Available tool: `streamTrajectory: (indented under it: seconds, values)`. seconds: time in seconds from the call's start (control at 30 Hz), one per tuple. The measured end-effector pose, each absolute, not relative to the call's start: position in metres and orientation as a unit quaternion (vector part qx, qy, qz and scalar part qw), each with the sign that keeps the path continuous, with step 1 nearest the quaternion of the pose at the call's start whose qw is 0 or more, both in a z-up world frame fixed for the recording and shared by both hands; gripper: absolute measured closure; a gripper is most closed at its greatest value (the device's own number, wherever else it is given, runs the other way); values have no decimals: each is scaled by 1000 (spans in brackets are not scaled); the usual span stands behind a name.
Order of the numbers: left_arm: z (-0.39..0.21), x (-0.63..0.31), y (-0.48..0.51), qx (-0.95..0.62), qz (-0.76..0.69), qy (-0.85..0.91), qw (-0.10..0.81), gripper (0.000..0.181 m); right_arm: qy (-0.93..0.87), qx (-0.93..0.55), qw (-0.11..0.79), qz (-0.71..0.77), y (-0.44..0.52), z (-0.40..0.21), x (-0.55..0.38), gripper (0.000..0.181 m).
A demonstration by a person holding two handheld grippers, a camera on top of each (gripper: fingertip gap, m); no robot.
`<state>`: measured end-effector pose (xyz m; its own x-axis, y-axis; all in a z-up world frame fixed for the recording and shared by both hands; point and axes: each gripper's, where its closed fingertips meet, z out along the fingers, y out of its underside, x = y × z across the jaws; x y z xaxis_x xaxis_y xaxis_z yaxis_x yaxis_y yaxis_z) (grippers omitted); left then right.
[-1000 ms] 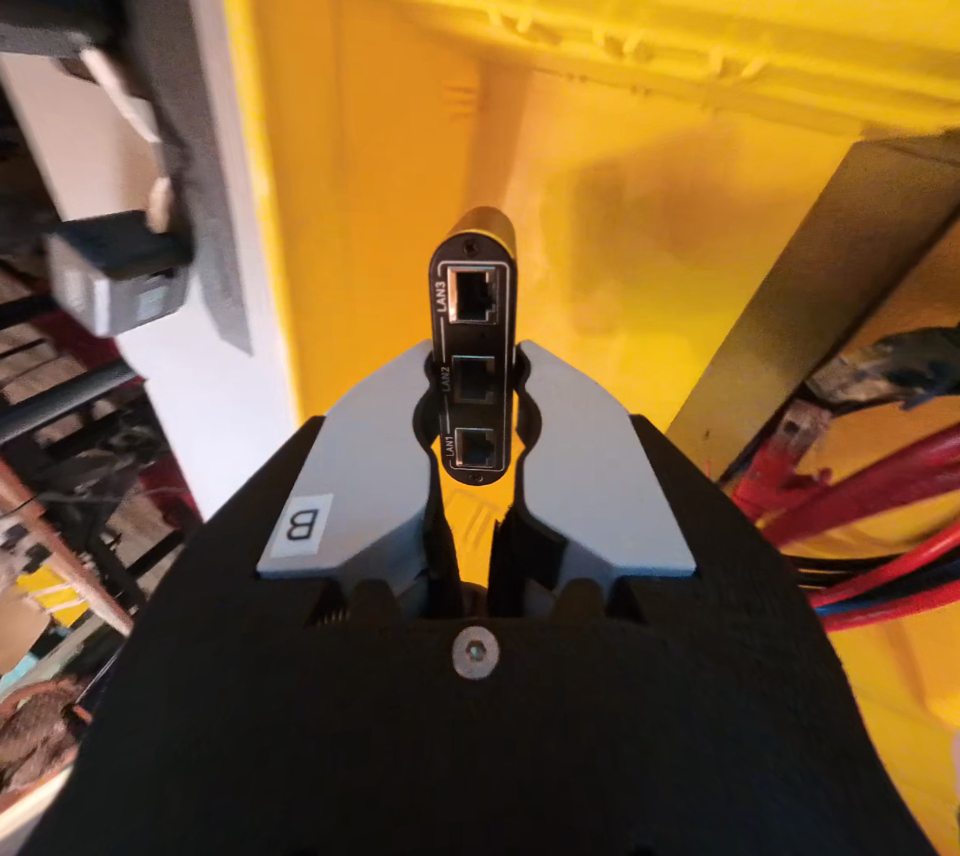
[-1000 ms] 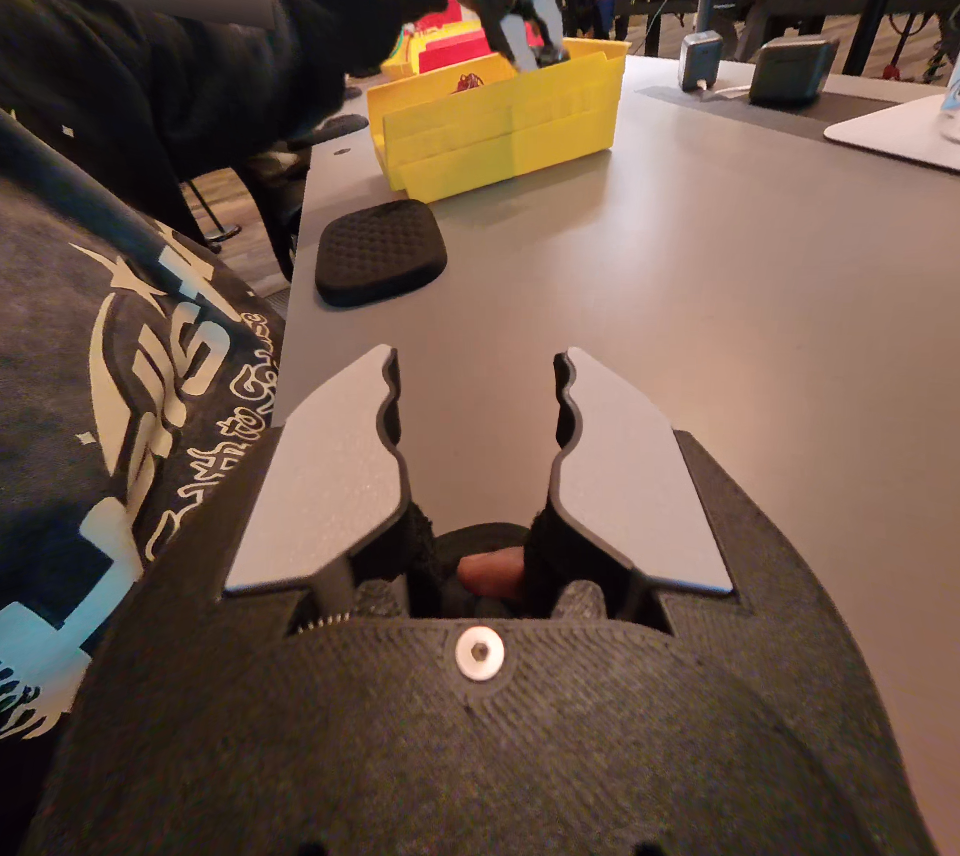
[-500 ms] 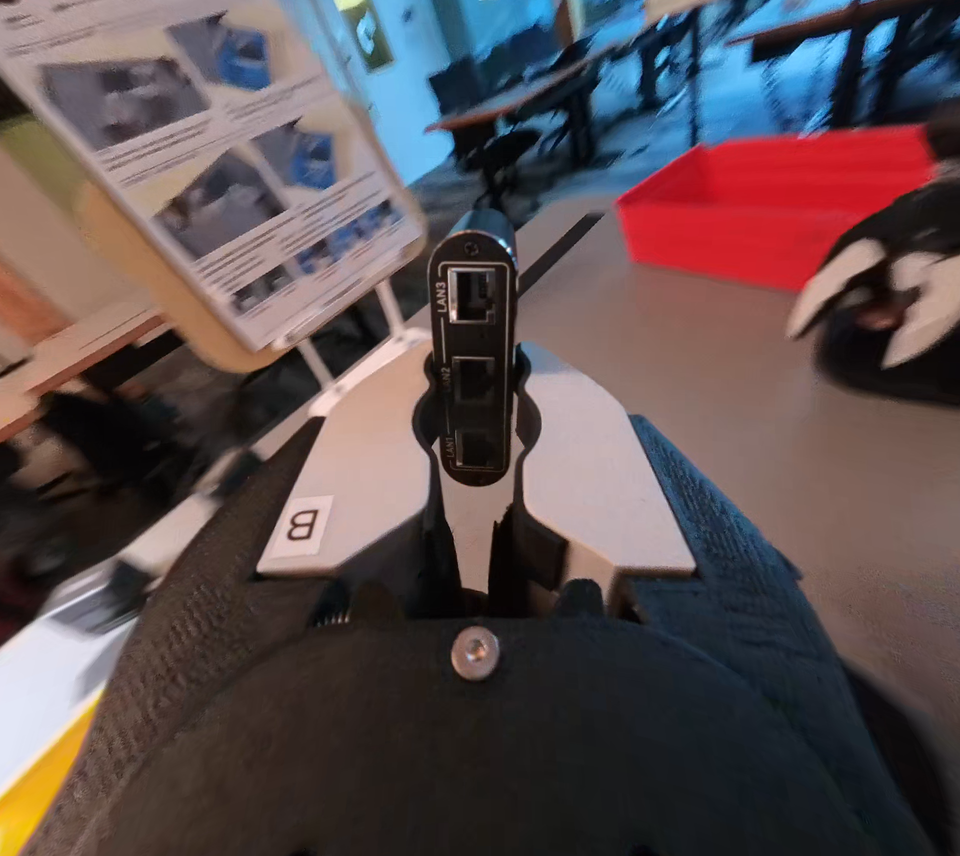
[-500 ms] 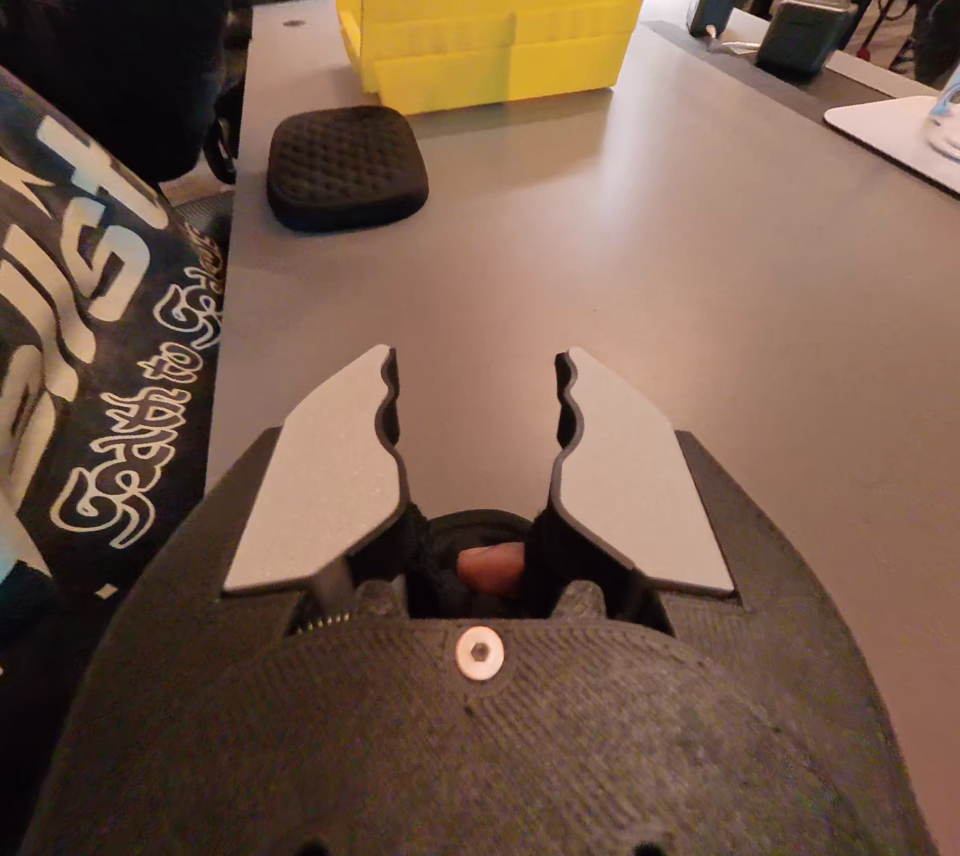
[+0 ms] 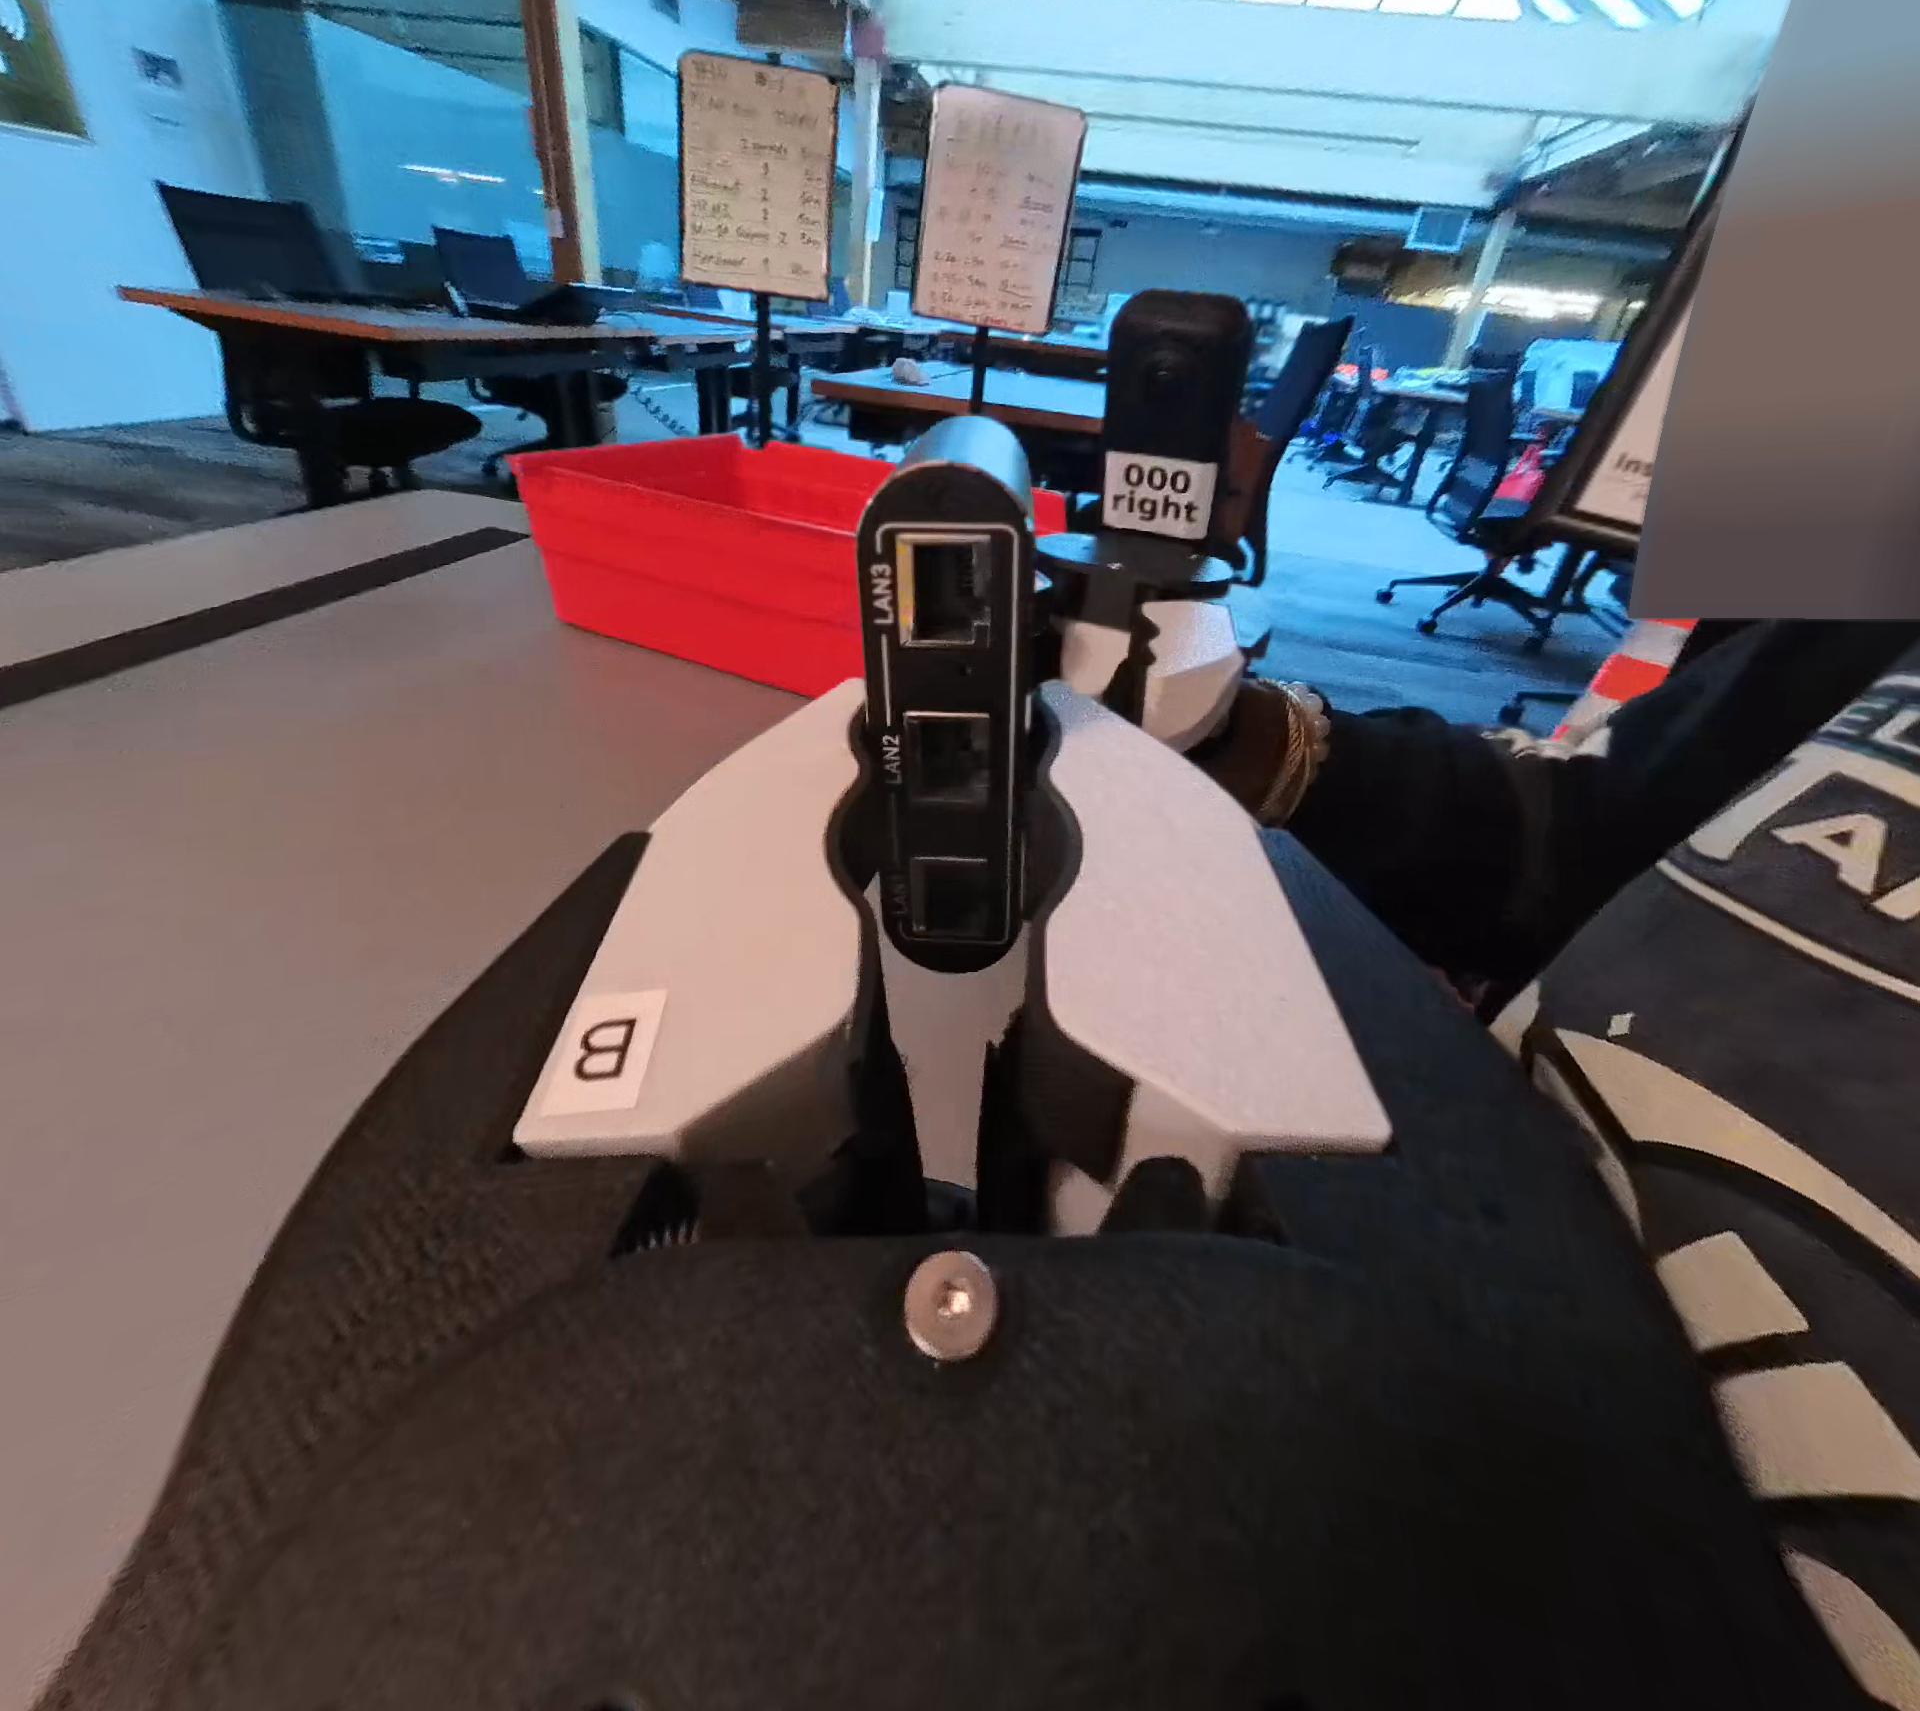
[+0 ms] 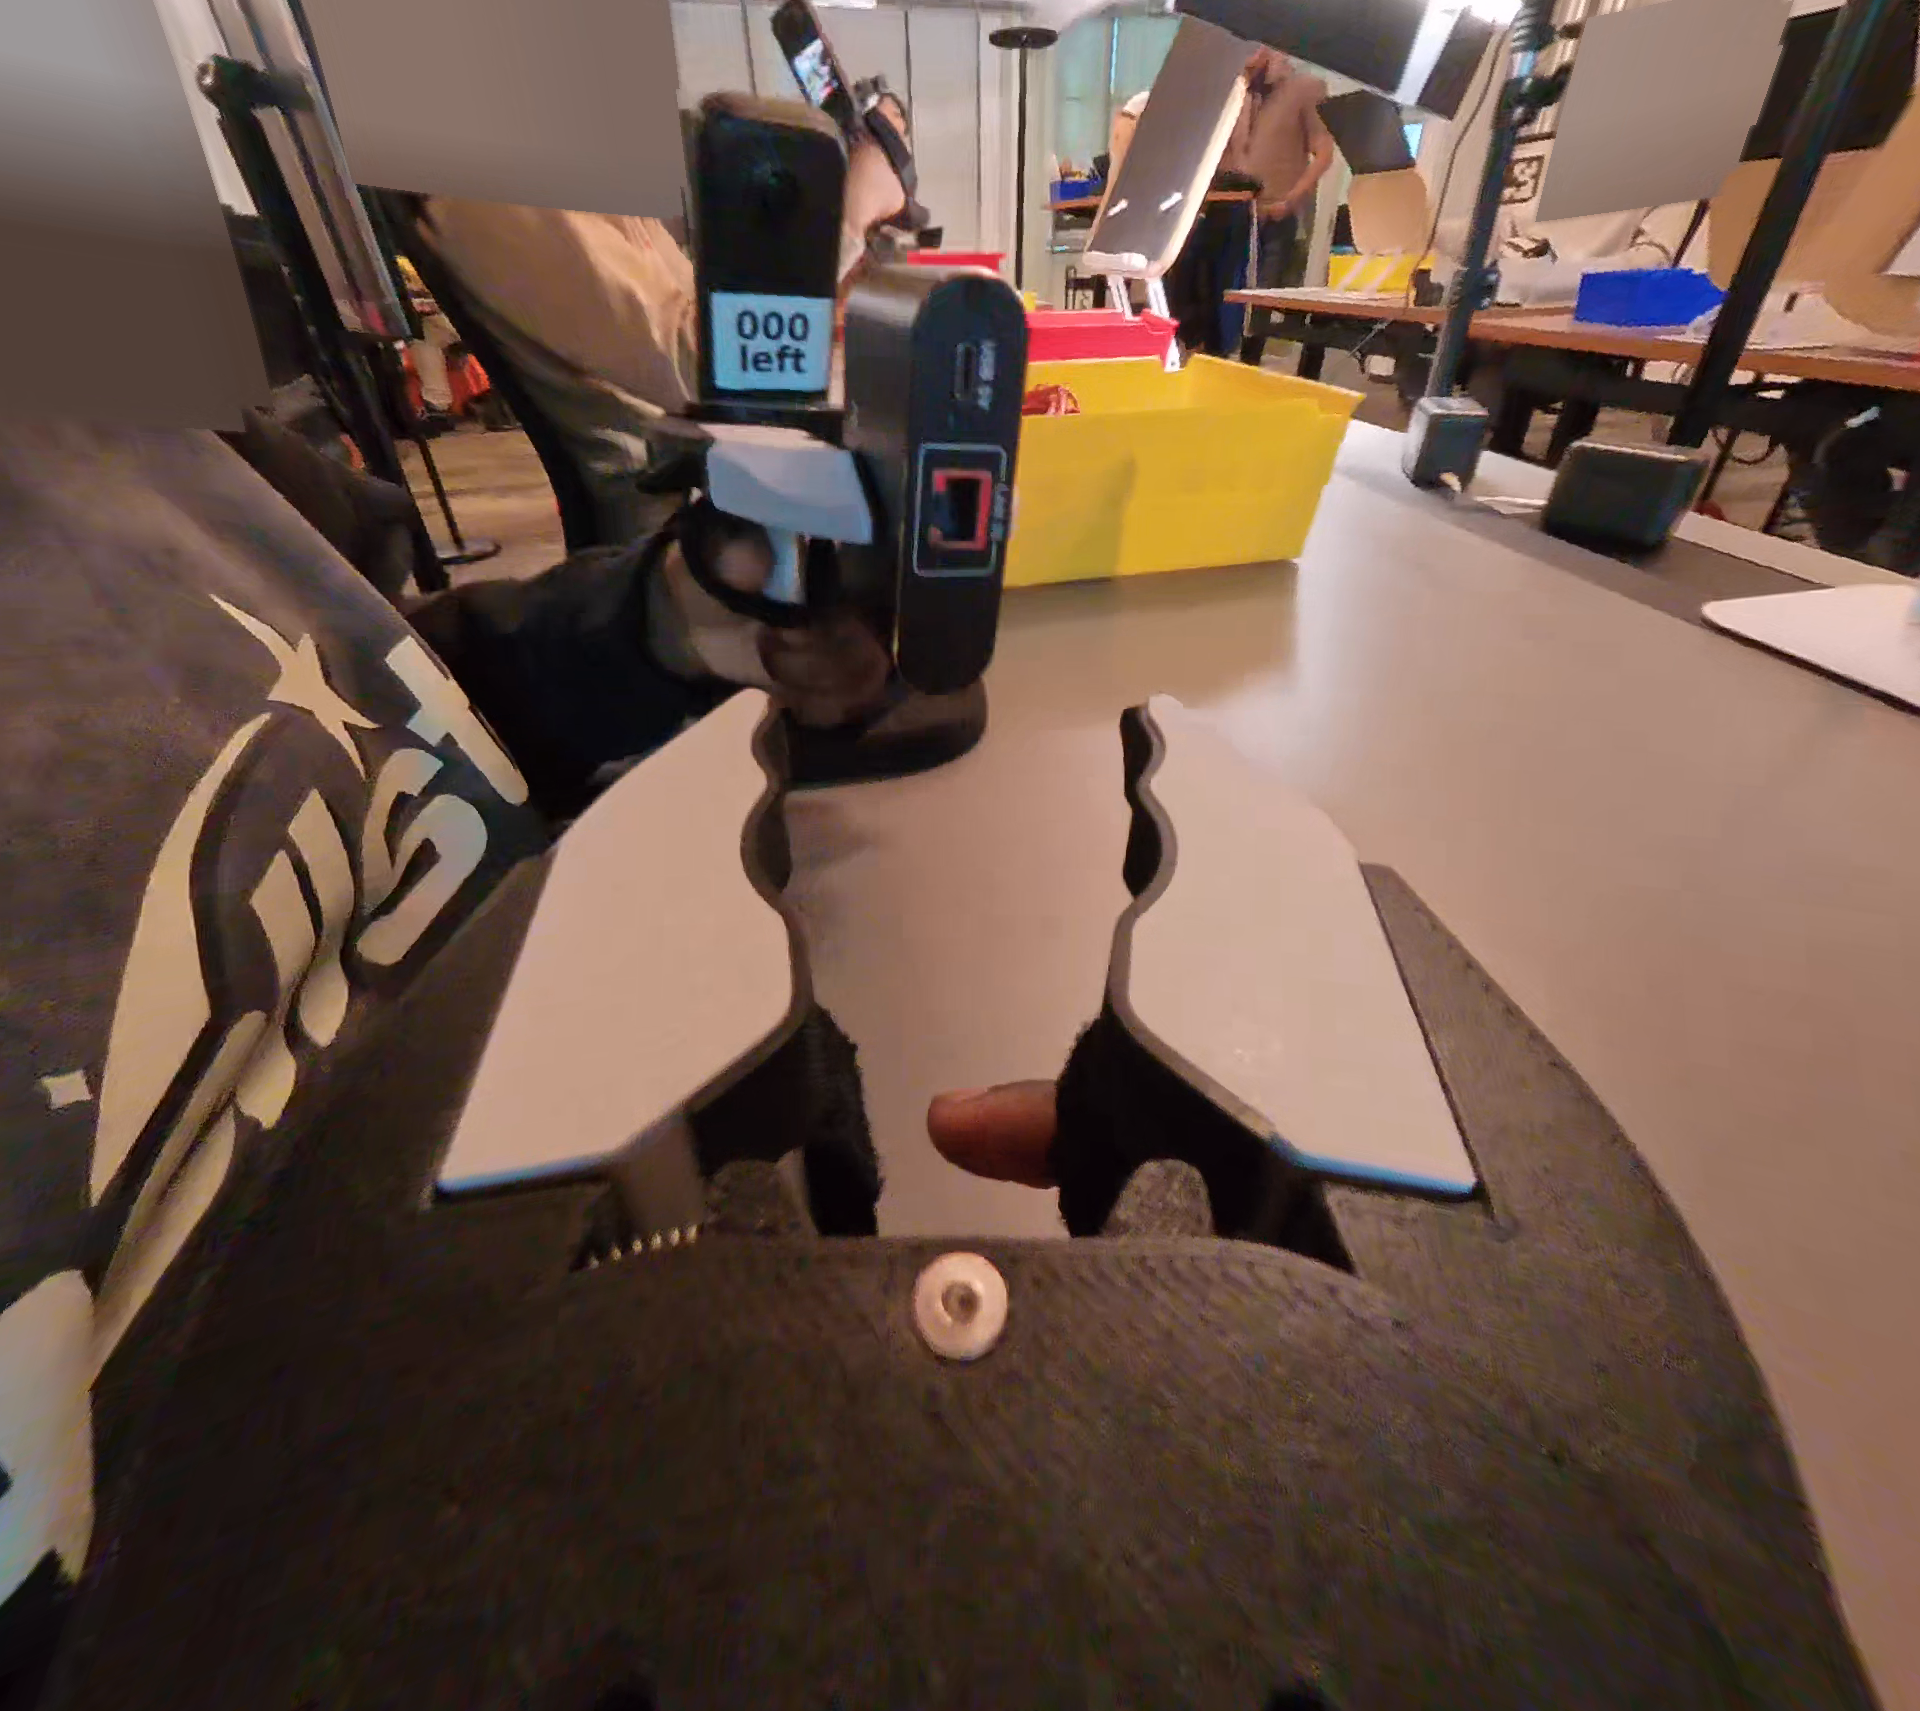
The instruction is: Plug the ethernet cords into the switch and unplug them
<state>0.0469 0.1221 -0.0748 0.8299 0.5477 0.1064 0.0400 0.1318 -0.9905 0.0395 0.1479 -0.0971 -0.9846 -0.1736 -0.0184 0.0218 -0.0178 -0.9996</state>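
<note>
The switch (image 5: pixel 945 726) is a slim black box standing upright, its three empty ports facing the left wrist camera. My left gripper (image 5: pixel 951 705) is shut on its sides and holds it above the grey table (image 5: pixel 260 778). In the right wrist view the switch (image 6: pixel 951 487) shows its other end, held up by the left gripper (image 6: pixel 790 487). My right gripper (image 6: pixel 948 716) is open and empty, just in front of and below the switch. It also shows behind the switch in the left wrist view (image 5: pixel 1153 653). A bit of red cord (image 6: pixel 1049 397) shows in the yellow bin (image 6: pixel 1174 466).
A red bin (image 5: pixel 686 539) stands on the table behind the switch. A black pad (image 6: pixel 894 736) lies under the switch. Two dark adapters (image 6: pixel 1621 487) and a white base (image 6: pixel 1829 633) sit at the right. The person's dark sleeve (image 6: pixel 582 653) is at the left. The left gripper's tips are roughly 5 centimeters from the right gripper's.
My left gripper has swung away from the yellow bin with the switch and now holds it up facing the right gripper. The right gripper has tilted up to level and stays open.
</note>
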Motion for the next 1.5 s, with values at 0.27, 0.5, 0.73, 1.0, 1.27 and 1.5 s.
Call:
streamTrajectory:
  seconds: [0.27,0.5,0.73,1.0,1.27,1.5]
  values:
    - [-107,52,134,-678,154,-219,684,157,684,-68,89,-721,131,-100,54,124]
    - [-126,61,142,-719,134,-199,652,157,681,-92,91,-721,123,-106,72,130]
    - [-135,67,149,-740,115,-184,637,157,671,-87,89,-731,125,-103,70,151]
    - [-129,77,157,-729,99,-156,659,156,638,-110,126,-751,135,-90,81,157]
    - [-121,81,158,-706,75,-159,686,156,642,-100,154,-744,134,-91,83,157]
    - [-91,71,135,-560,-94,-255,783,158,616,-84,97,-777,139,-79,69,111]
